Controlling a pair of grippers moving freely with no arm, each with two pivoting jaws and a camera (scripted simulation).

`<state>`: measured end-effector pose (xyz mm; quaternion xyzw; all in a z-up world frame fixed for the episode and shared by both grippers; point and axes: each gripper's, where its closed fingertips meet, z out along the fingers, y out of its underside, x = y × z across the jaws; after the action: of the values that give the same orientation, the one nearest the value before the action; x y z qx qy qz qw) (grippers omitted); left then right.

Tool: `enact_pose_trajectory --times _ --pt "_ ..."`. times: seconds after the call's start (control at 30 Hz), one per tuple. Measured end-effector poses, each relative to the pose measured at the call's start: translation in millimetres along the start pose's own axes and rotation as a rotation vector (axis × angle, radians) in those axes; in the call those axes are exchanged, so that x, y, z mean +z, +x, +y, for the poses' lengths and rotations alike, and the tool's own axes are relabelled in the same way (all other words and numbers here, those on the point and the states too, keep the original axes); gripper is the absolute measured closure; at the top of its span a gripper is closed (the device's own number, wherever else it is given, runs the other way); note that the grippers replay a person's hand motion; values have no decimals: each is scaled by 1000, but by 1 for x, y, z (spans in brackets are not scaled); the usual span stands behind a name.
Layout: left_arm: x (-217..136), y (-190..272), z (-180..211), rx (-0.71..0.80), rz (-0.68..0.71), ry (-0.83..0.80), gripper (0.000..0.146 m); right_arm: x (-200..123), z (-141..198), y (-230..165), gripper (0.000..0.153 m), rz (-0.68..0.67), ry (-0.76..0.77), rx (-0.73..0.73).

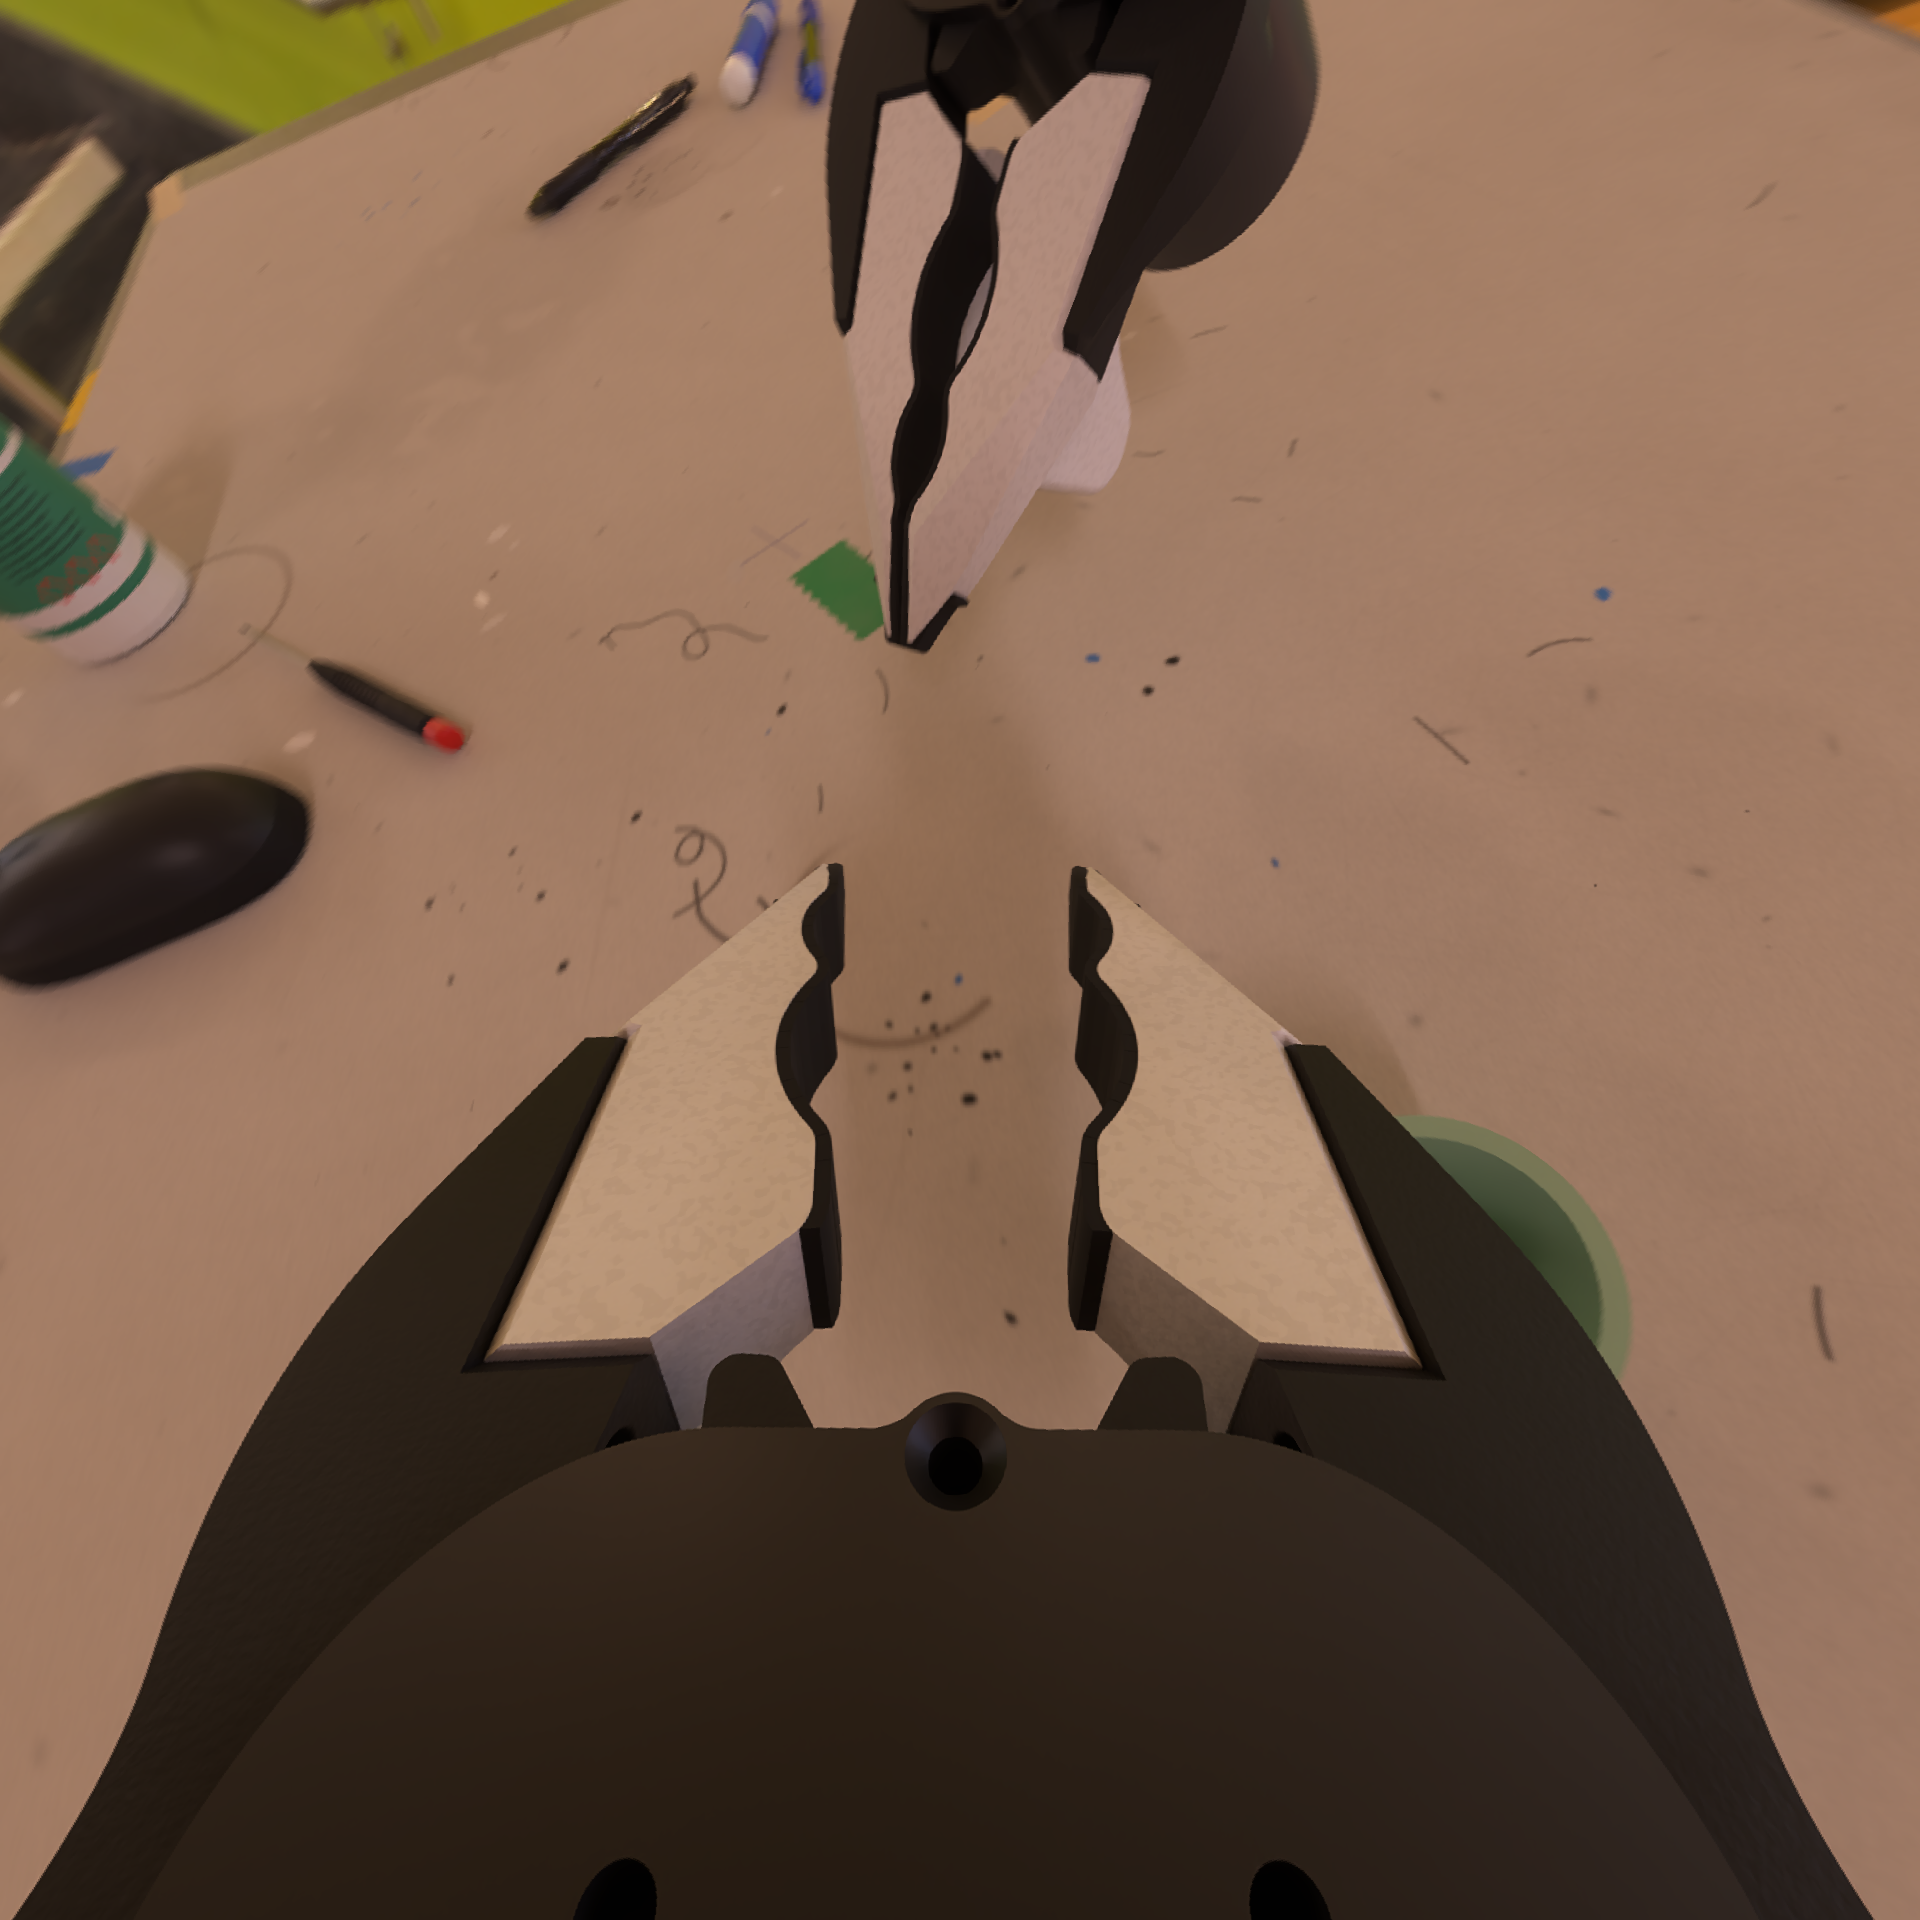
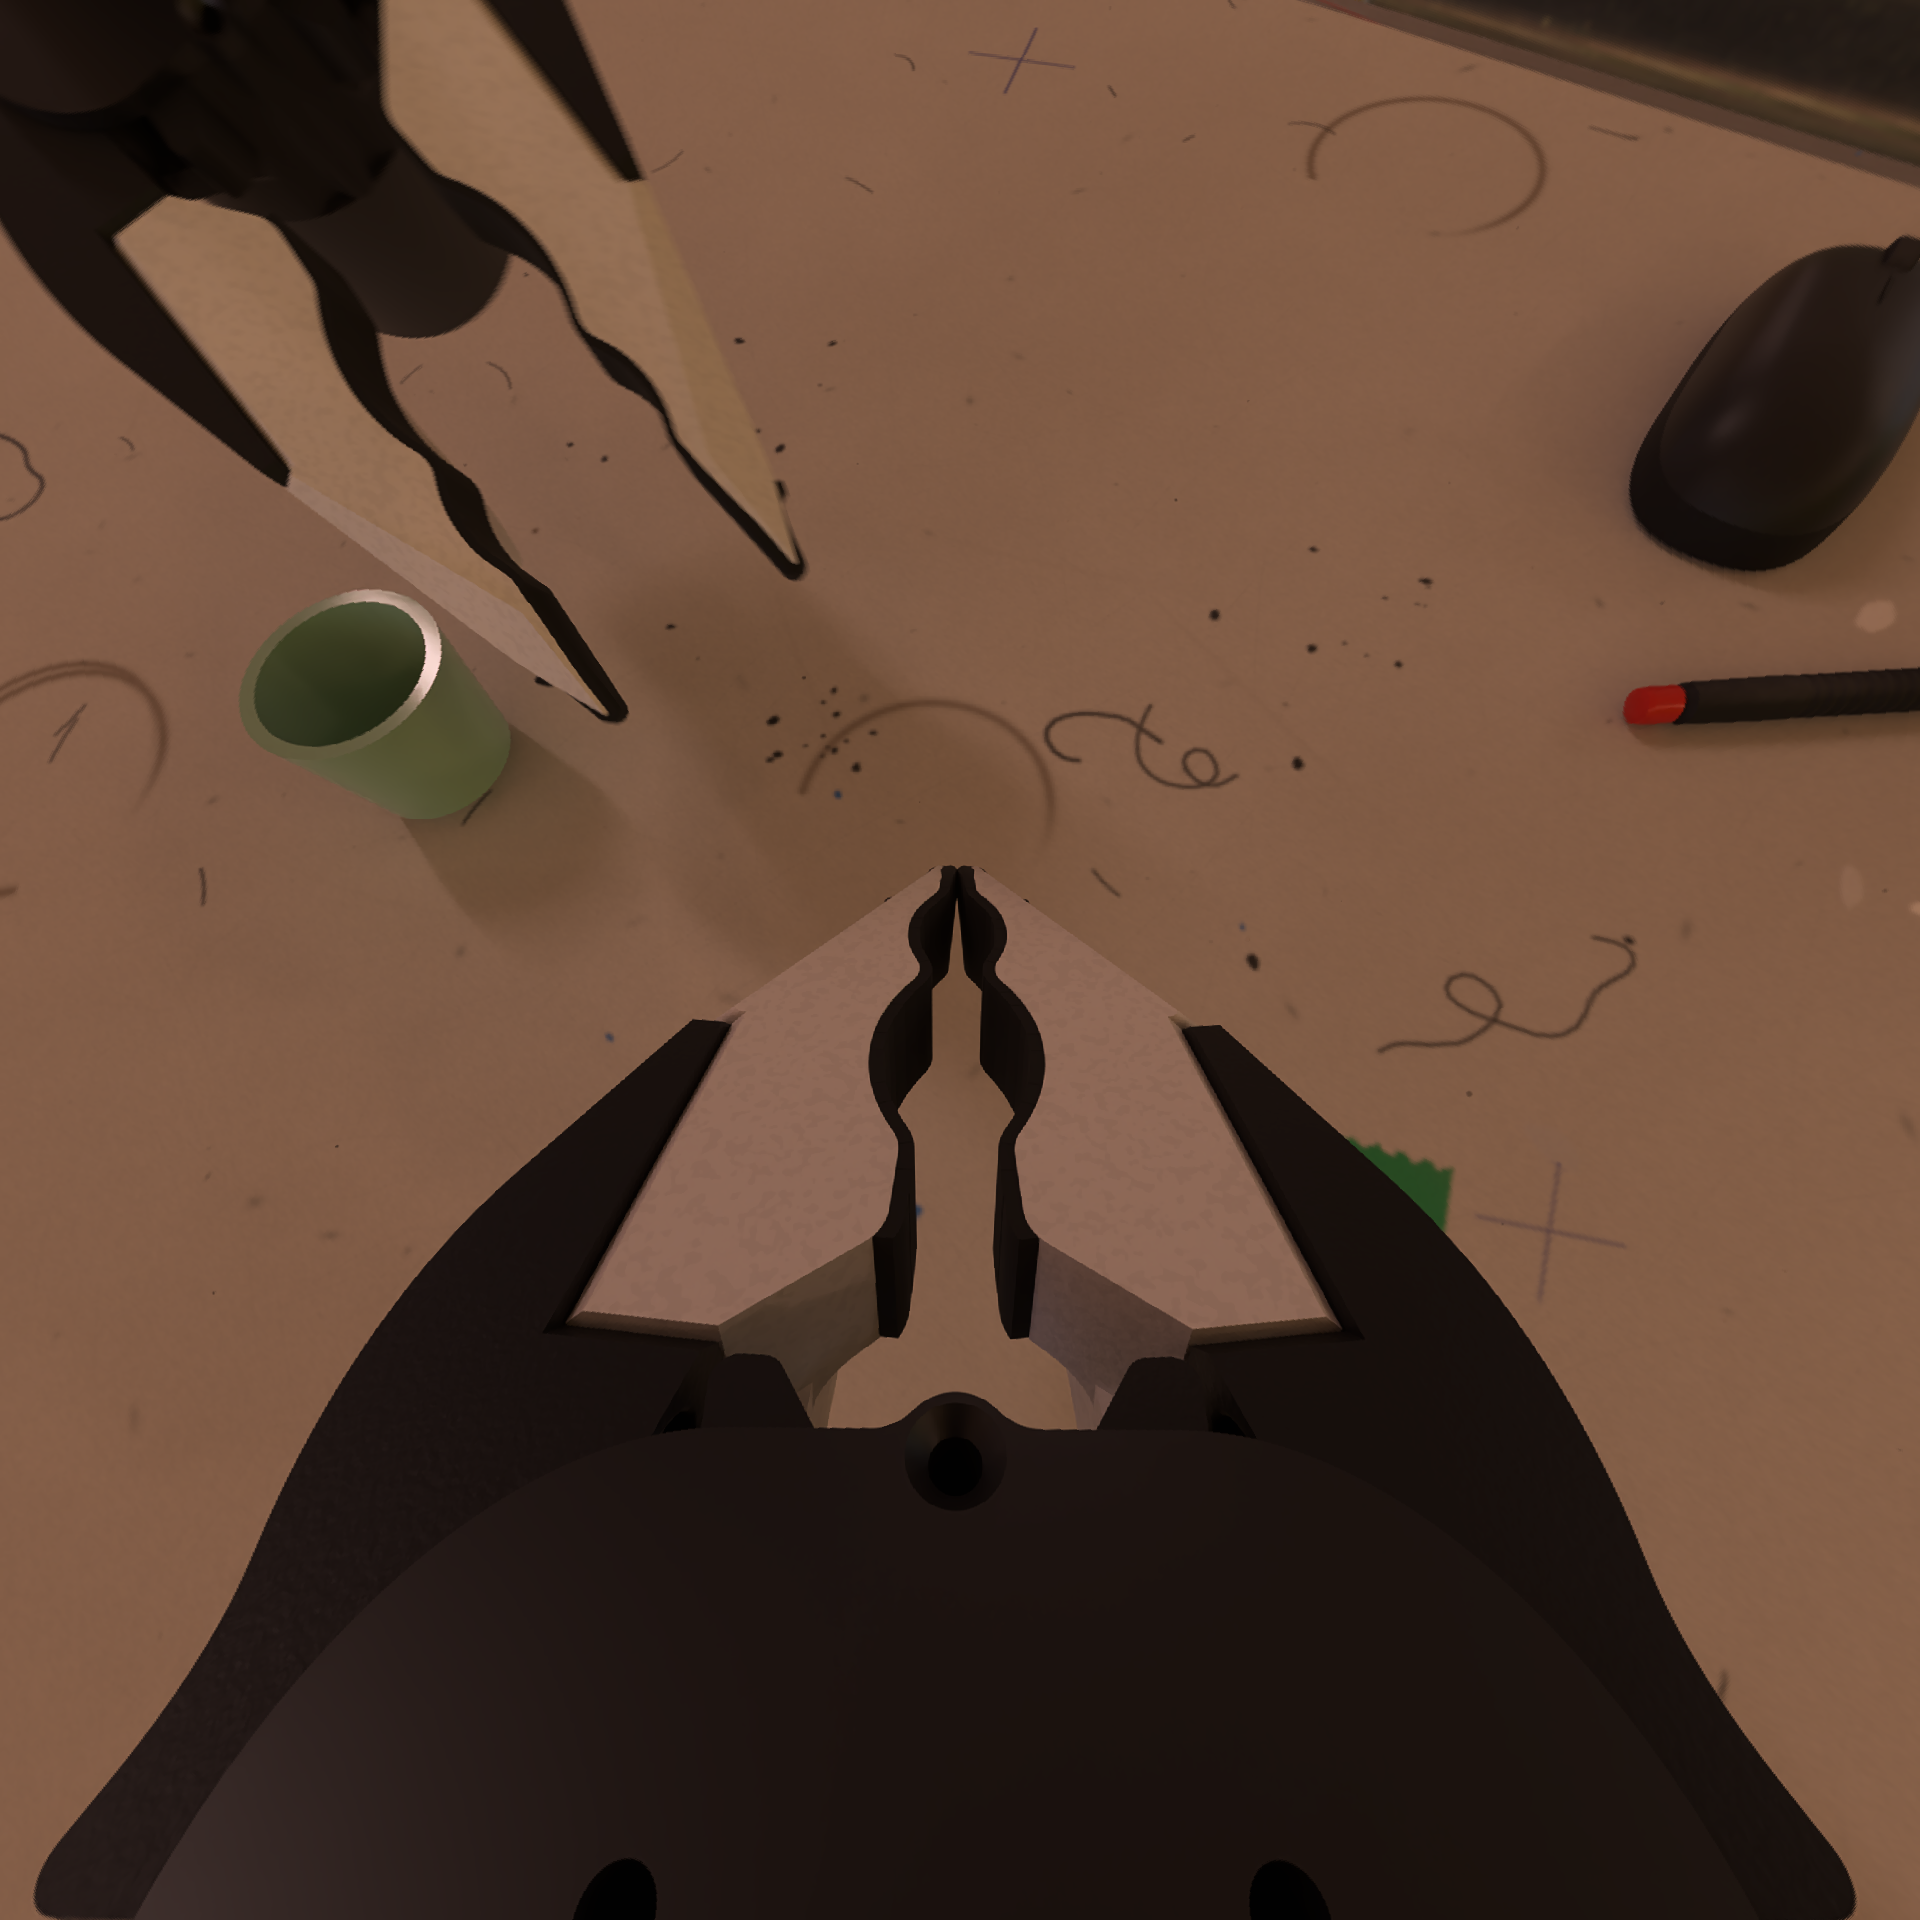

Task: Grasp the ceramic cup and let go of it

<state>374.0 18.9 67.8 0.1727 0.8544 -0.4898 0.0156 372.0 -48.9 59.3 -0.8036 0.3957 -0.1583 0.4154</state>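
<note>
Cup: we are seeing the ceramic cup (image 2: 374,701) standing upright and free, well in from the table (image 2: 1195,436) edges.
Left gripper (image 1: 954,883): we are holding its fingers wide and empty, just beside the cup.
Right gripper (image 2: 956,873): we are keeping its tips pinched together on nothing.
Progress: we are judging grasp and release both undone.
Views: right is showing the cup's mouth; left is showing only a sliver (image 1: 1538,1236), plus pens toward the far edge.

Both wrist views: high, angled down, facing | shared: table (image 1: 1455,623) (marked middle)
</note>
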Motion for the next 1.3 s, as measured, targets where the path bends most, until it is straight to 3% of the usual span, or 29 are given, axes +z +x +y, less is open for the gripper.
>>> enact_pose_trajectory --times 0.13,0.27,0.43,0.73,0.9,0.93,1.03,1.3 --pt "-17 5 10 -77 -120 -53 118 5 1 -1 153 -11 -4 -13" --pt "-34 14 15 -160 -257 -77 120 11 5 -2 153 0 -30 -47" --pt "-45 32 13 -258 -394 -85 89 12 4 -2 153 -29 -23 -10" --pt "-39 60 26 -385 -462 -106 67 15 14 -4 153 -28 -95 -61" --pt "-42 68 36 -466 -489 -151 52 11 15 4 152 -43 -38 72" --pt "-40 69 38 -468 -488 -163 51 12 18 1 144 -77 -58 110" --pt "-33 73 44 -423 -470 -243 55 11 22 -15 135 -241 -67 234" --pt "-43 76 58 -449 -448 -288 86 -9 37 -38 138 -320 -85 267"
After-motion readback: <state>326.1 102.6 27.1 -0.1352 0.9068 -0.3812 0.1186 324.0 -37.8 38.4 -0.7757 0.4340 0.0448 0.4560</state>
